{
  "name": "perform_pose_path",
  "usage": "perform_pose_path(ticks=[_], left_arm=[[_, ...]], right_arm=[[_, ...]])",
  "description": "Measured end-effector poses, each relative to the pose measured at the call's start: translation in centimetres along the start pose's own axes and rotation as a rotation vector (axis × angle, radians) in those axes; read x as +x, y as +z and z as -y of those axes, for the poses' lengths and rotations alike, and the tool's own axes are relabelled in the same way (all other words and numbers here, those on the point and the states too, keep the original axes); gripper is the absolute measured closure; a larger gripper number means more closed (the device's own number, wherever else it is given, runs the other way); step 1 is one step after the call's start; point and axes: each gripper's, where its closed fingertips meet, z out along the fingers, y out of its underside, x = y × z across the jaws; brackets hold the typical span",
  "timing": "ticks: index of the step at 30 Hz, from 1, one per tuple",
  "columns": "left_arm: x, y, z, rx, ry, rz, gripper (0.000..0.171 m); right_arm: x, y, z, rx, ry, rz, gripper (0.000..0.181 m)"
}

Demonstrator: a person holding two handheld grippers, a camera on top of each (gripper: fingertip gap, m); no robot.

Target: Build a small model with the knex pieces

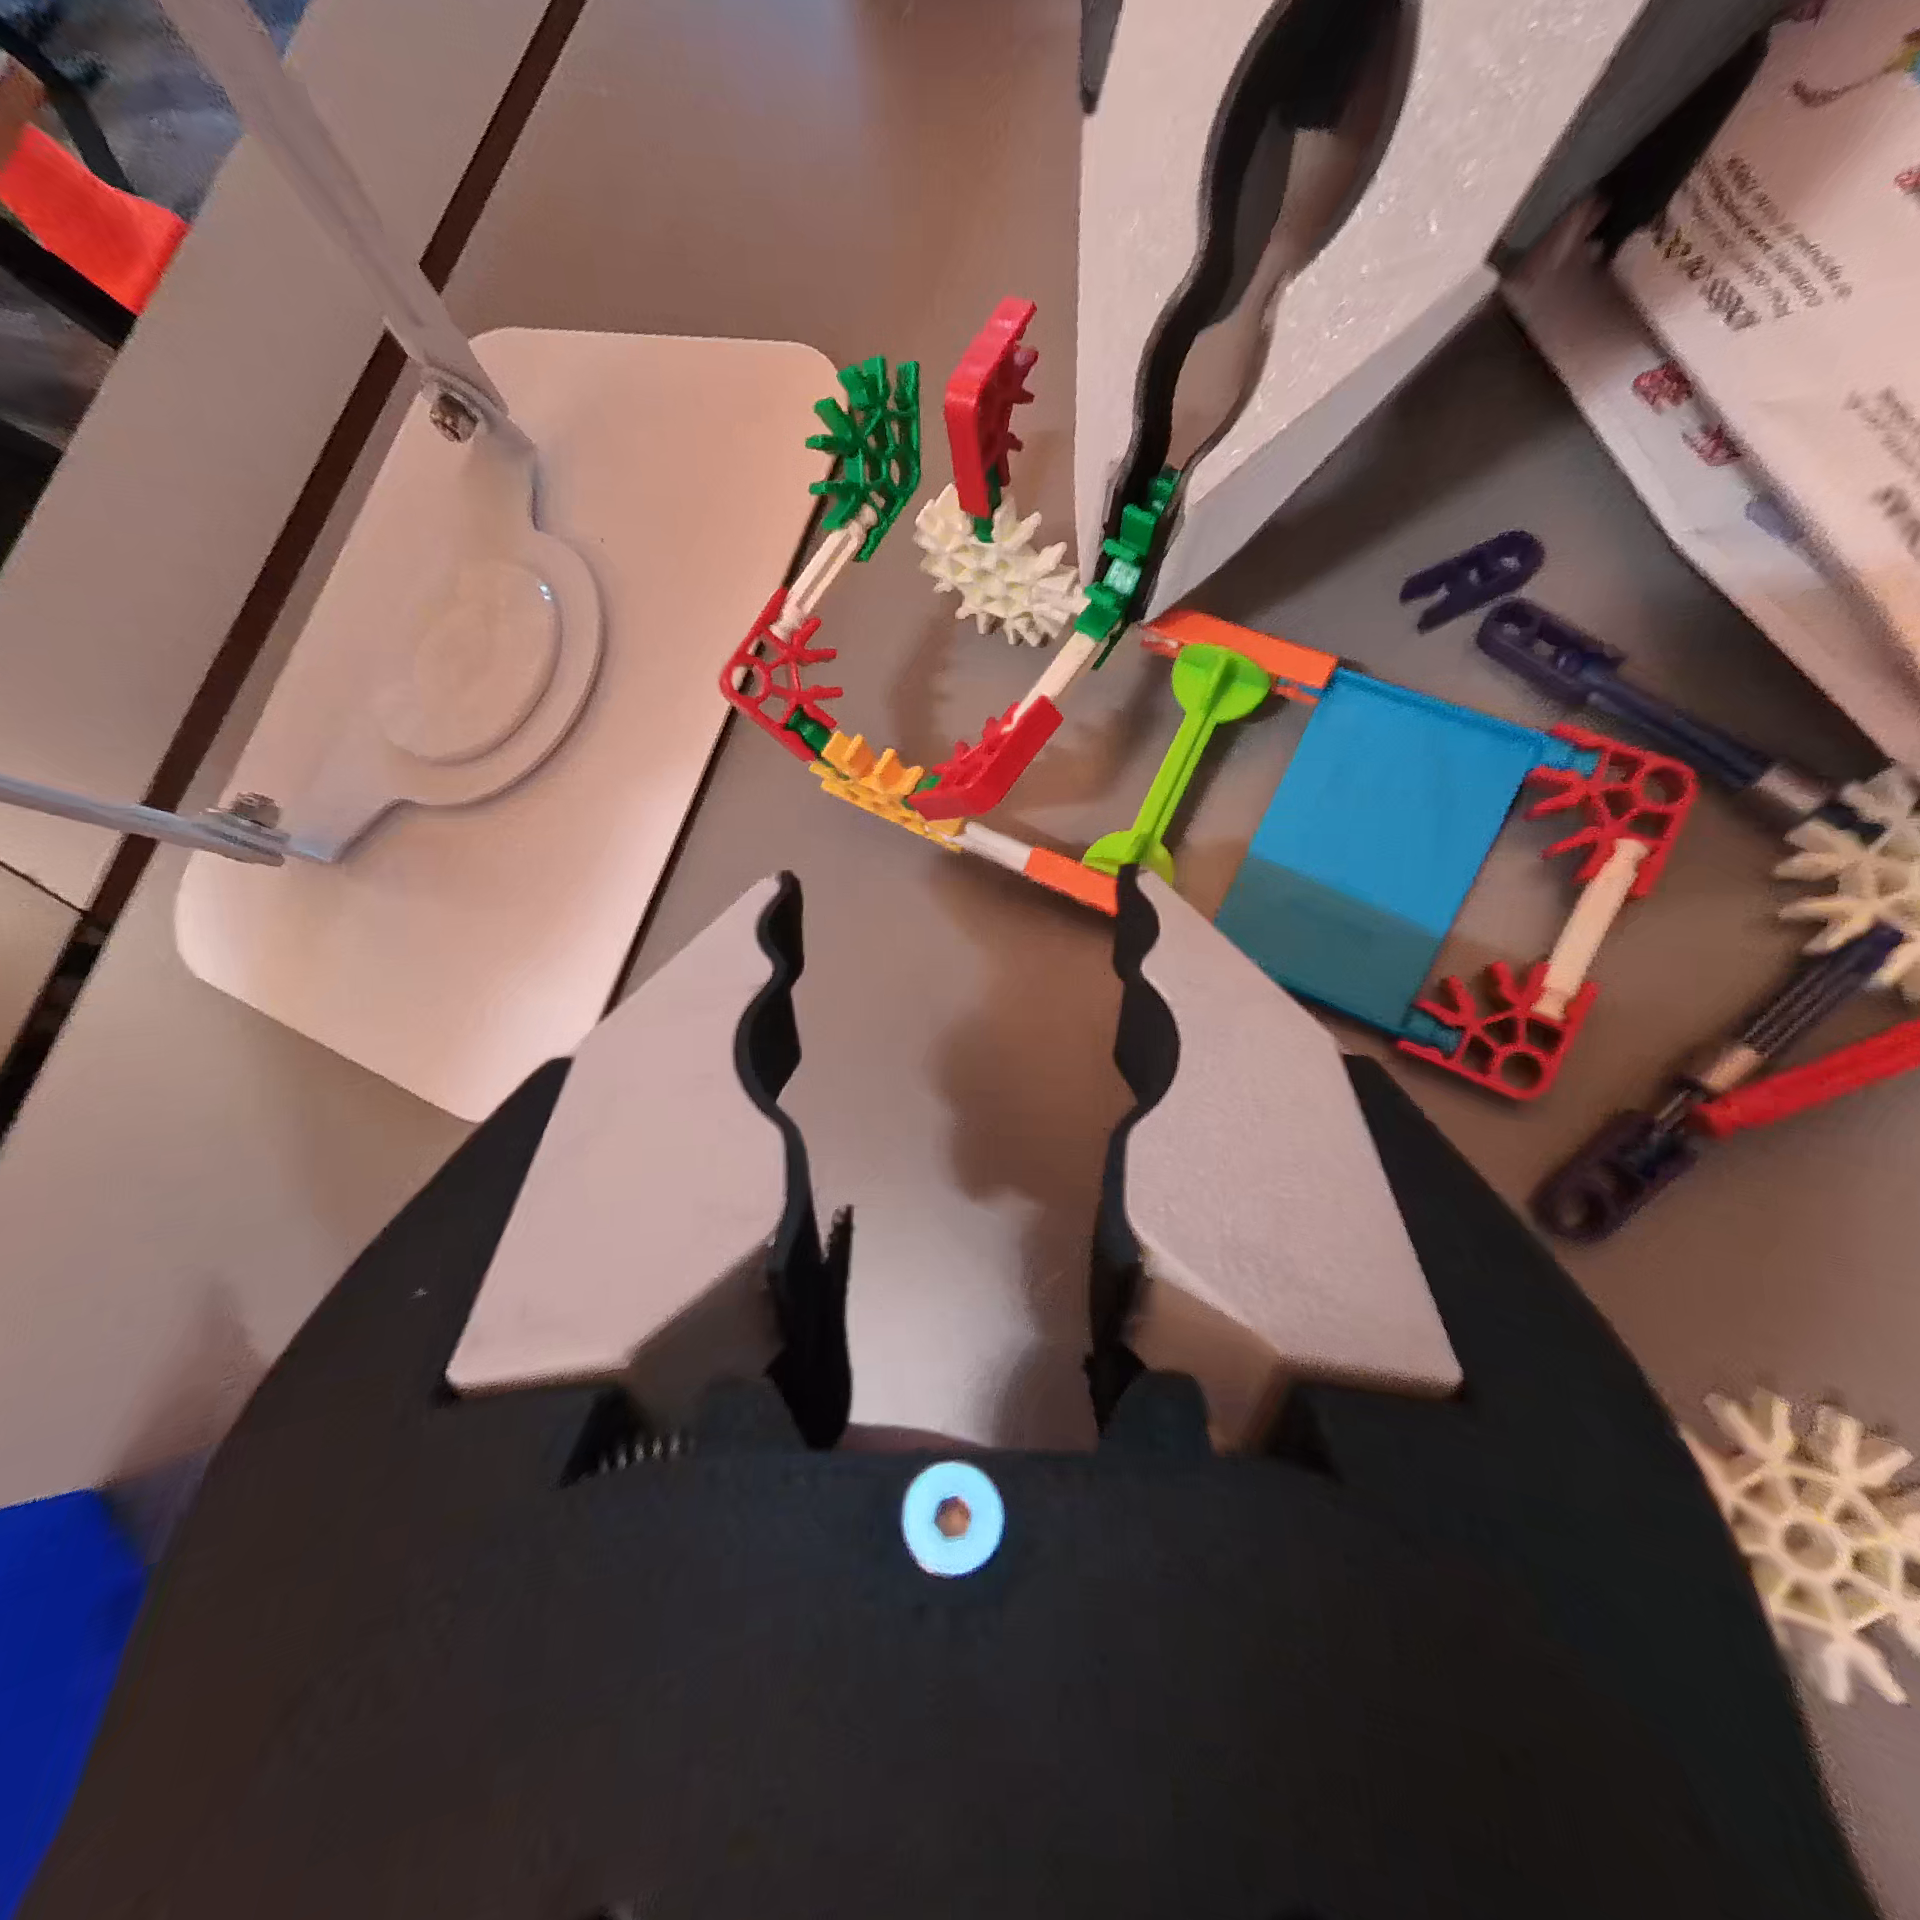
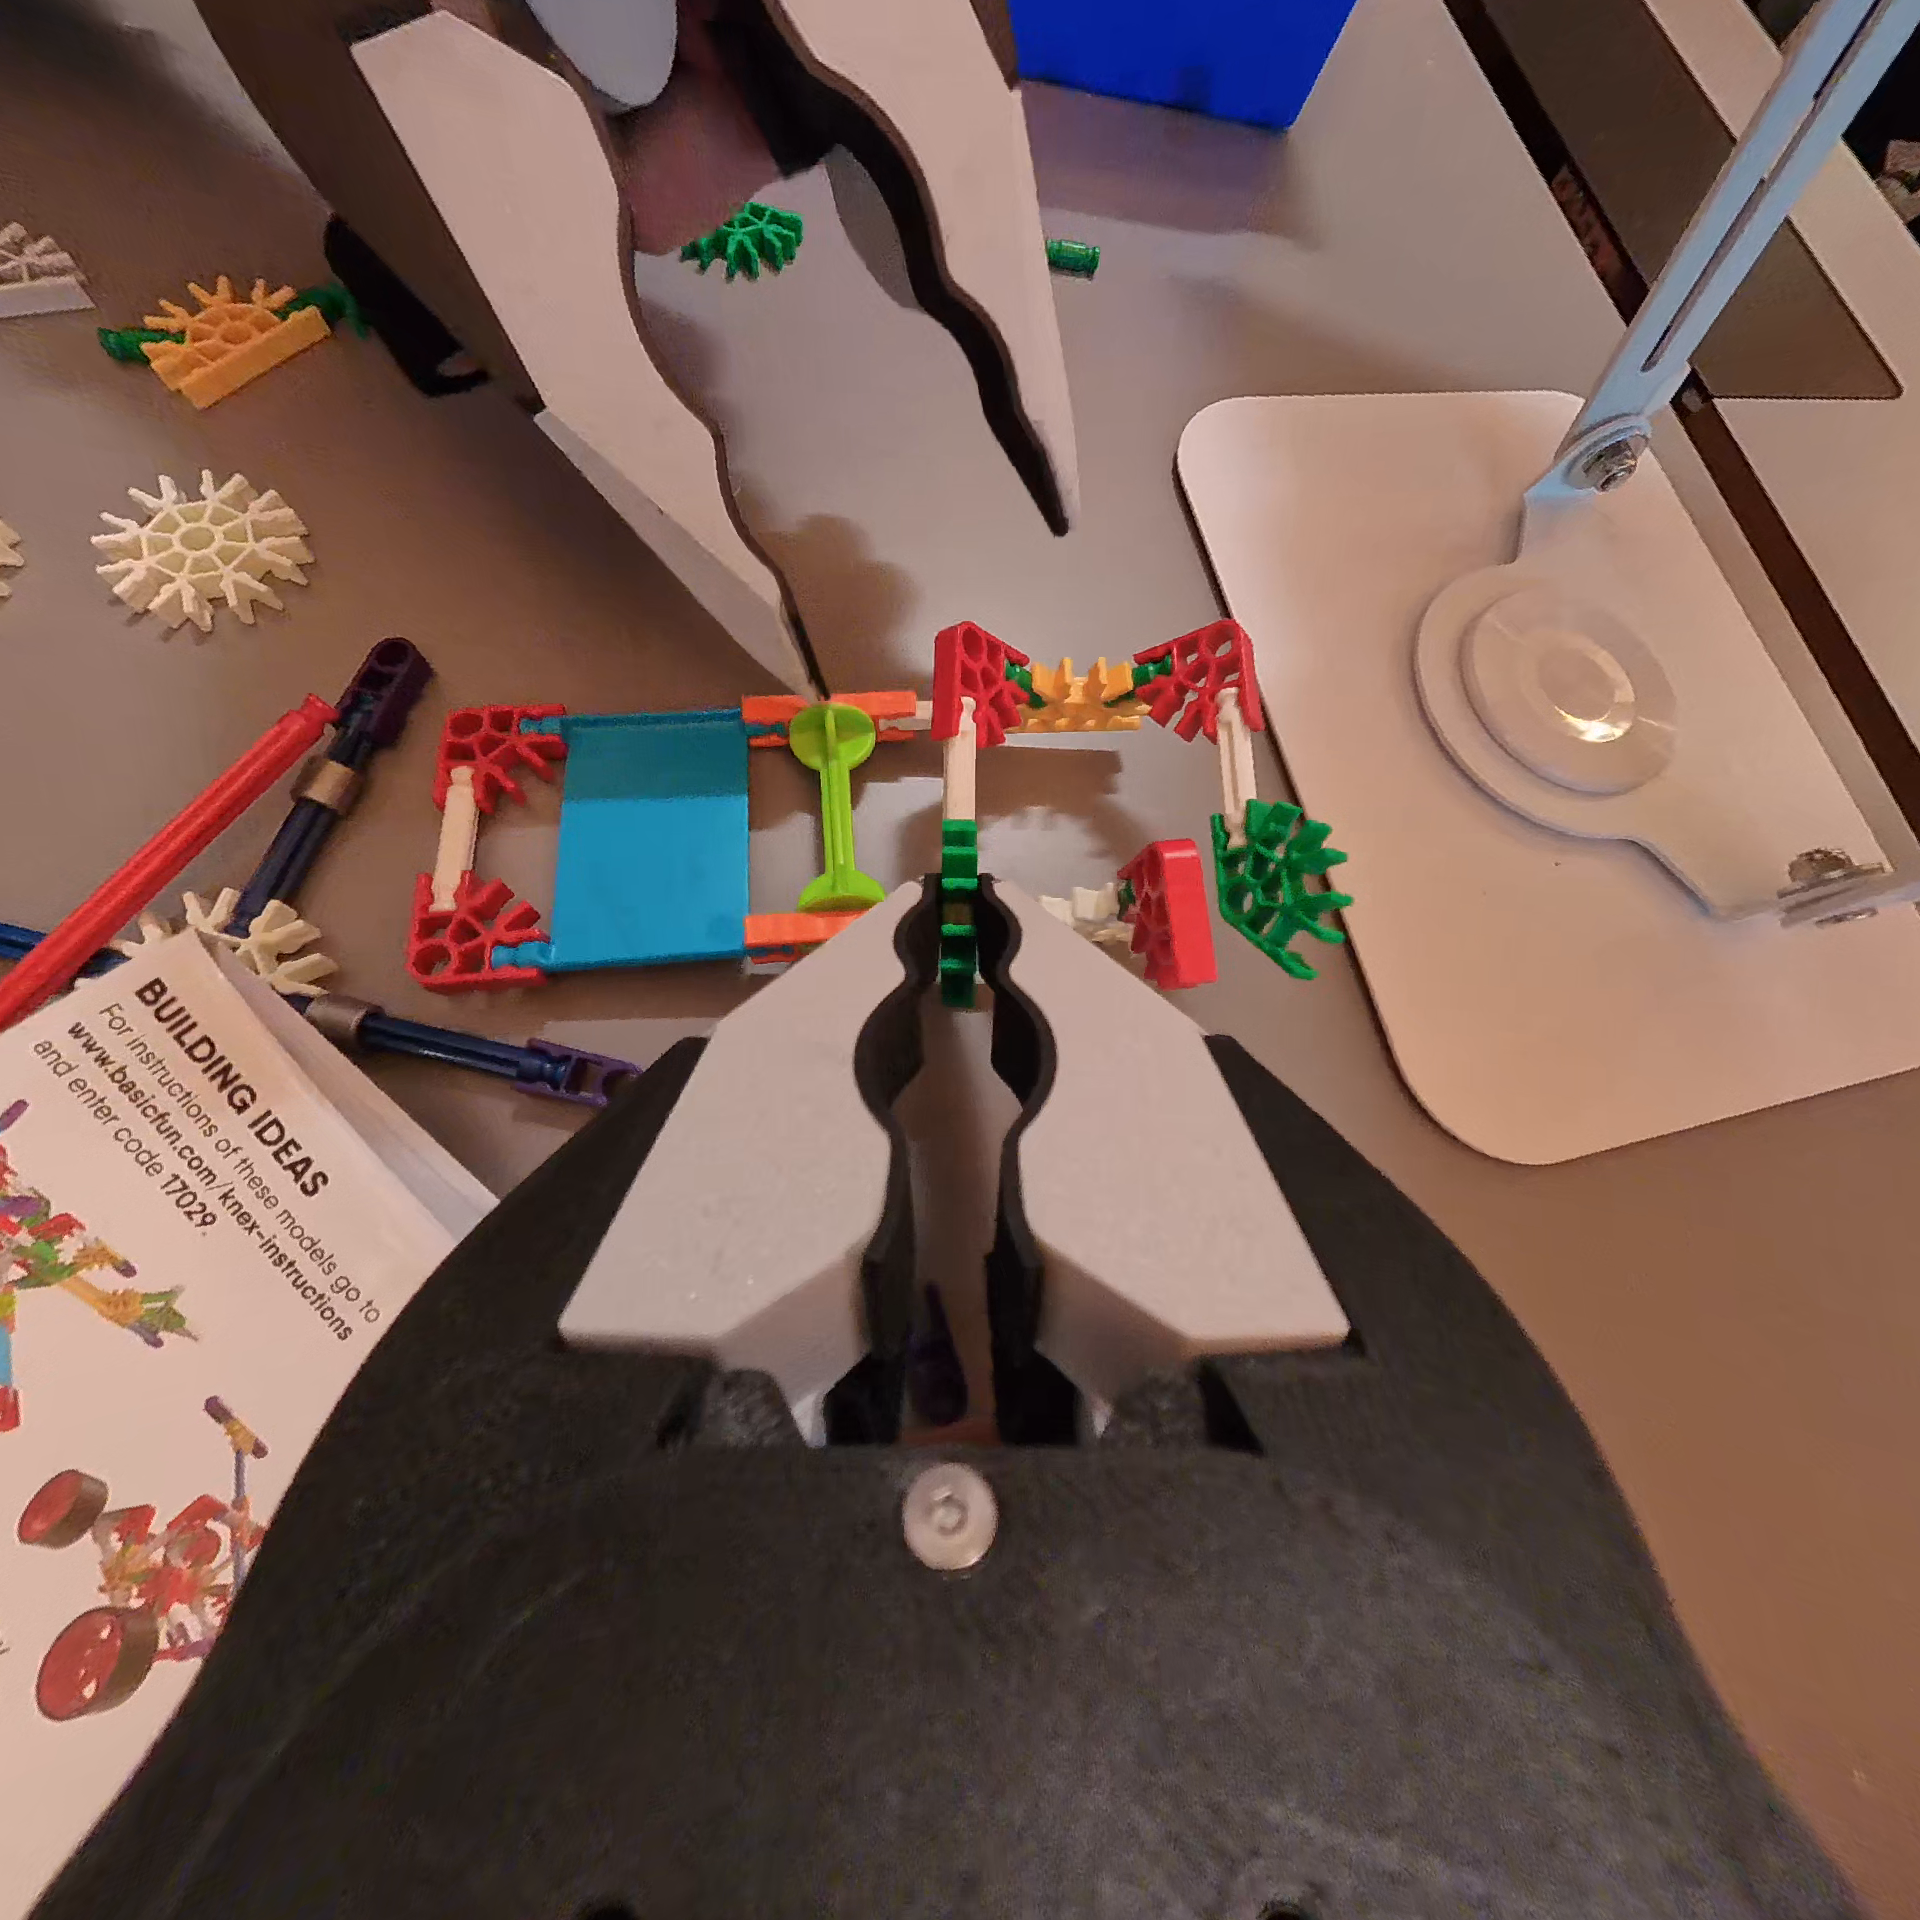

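Note:
A toy frame of plastic rods and connectors lies on the table, with a blue panel (image 1: 1382, 831) (image 2: 649, 831), a lime spool (image 1: 1184, 758) (image 2: 831, 800), red corner connectors and a yellow connector (image 2: 1081, 696). My right gripper (image 2: 958, 894) is shut on a green connector (image 2: 958, 914) at the end of a white rod of the frame. It also shows in the left wrist view (image 1: 1138, 530). My left gripper (image 1: 956, 894) is open and empty, with one fingertip by an orange piece (image 1: 1070, 878) of the frame. A loose red connector (image 2: 1174, 914) rests on a white snowflake connector (image 1: 997, 571) inside the frame.
A white stand base (image 1: 312, 935) (image 2: 1455, 1039) with a metal arm sits beside the frame. A printed booklet (image 2: 156, 1299) lies at the other side. Loose white snowflake connectors (image 2: 203, 545) (image 1: 1818, 1538), a red rod (image 2: 156, 831), dark blue rods (image 1: 1621, 707) and a yellow connector (image 2: 234, 338) are scattered around.

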Motion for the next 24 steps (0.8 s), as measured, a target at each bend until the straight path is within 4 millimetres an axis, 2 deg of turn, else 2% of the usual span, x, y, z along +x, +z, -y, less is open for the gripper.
perform_pose_path(ticks=[3,6,9,14,24], left_arm=[[0.8,1.0,-0.4,-0.031,-0.024,-0.039,0.107],[1.3,1.6,-0.6,-0.048,-0.017,-0.063,0.112],[1.6,1.8,-0.6,-0.052,-0.028,-0.096,0.116],[2.3,1.9,-0.4,-0.050,0.015,-0.114,0.134],[2.7,1.9,-0.2,-0.062,0.092,-0.114,0.141]], right_arm=[[0.2,-0.1,0.2,-0.006,0.001,-0.010,0.177],[0.1,0.0,0.4,-0.017,-0.013,-0.004,0.178],[0.1,-0.1,0.5,-0.028,-0.022,-0.004,0.178],[0.5,-0.3,0.6,-0.051,-0.038,0.008,0.178],[0.9,-1.1,1.0,-0.034,0.060,0.040,0.178]])
